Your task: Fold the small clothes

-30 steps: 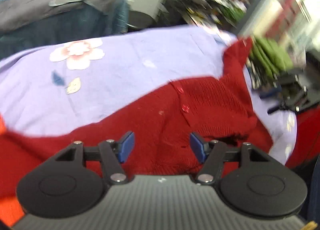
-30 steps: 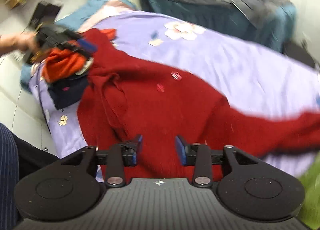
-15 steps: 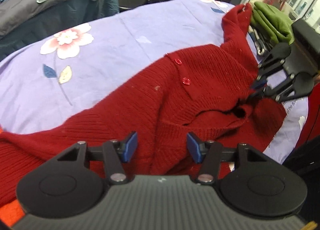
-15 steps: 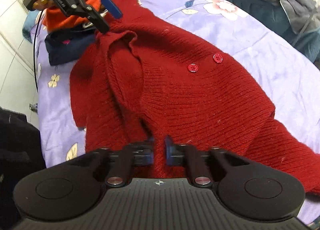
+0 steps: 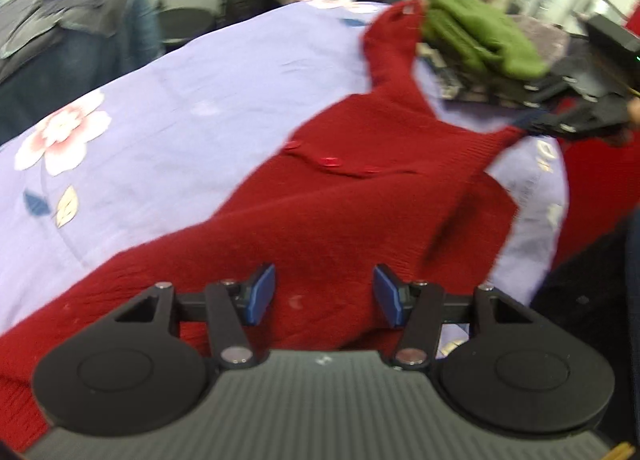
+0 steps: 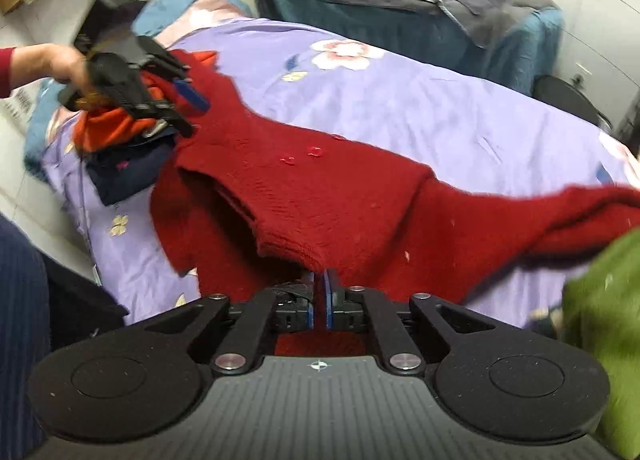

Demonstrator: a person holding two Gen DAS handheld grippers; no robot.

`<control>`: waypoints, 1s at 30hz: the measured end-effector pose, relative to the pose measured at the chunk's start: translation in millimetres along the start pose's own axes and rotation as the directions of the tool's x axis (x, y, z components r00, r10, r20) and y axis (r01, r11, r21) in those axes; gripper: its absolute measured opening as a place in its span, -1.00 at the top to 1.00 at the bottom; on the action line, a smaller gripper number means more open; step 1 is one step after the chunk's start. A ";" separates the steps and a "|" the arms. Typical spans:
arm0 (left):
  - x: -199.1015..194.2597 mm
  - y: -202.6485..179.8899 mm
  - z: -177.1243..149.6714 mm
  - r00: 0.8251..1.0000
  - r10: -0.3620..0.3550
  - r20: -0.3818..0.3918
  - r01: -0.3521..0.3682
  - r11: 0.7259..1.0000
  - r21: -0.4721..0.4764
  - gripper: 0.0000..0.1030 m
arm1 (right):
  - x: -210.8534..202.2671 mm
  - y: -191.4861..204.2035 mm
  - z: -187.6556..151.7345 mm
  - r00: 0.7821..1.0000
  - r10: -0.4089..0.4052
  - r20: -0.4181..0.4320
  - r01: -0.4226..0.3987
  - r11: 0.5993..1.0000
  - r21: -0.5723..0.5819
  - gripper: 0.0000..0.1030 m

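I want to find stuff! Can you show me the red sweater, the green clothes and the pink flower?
red sweater [image 6: 360, 196], right wrist view, middle of its knitted body
green clothes [image 5: 480, 32], left wrist view, top fold
pink flower [image 5: 60, 136], left wrist view, flower's centre

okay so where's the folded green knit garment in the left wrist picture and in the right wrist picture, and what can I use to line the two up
Left wrist view: the folded green knit garment sits upper right, at the far tip of the red knitted cardigan's sleeve.
Right wrist view: the green garment fills the lower right edge, blurred, just below the cardigan's sleeve.
Shared landmark: the pink-and-white flower printed on the lilac bedsheet, left in the first, top centre in the second.
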State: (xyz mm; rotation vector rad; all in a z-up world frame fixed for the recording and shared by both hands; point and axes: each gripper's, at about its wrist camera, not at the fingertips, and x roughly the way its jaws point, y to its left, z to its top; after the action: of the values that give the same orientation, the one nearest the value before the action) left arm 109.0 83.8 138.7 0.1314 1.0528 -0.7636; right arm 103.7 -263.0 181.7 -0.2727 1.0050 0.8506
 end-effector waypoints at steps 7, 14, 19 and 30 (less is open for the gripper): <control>13.5 -9.9 -13.5 0.986 0.125 -0.114 -0.090 0.957 0.277 -0.09 | 7.6 -4.9 12.0 0.999 -0.009 0.039 0.008 1.000 0.026 0.86; 49.8 -16.4 -22.2 0.949 0.264 -0.172 -0.155 0.865 0.477 0.56 | 9.5 -6.4 18.1 0.999 -0.003 0.037 0.003 1.000 0.009 0.86; 55.7 -12.8 -18.3 0.950 0.262 -0.172 -0.157 0.872 0.463 0.78 | 12.0 -7.4 25.8 0.999 0.001 0.048 -0.001 1.000 -0.004 0.86; 21.2 62.9 59.7 0.866 0.485 0.125 -0.497 0.861 0.106 0.80 | 29.3 -74.8 112.9 0.977 -0.090 0.194 0.085 0.996 0.034 0.99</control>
State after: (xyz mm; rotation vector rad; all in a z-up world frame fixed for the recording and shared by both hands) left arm 197.8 93.0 136.1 0.4604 0.8249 -0.3671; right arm 237.1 -233.8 205.2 -0.2058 0.8138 0.7684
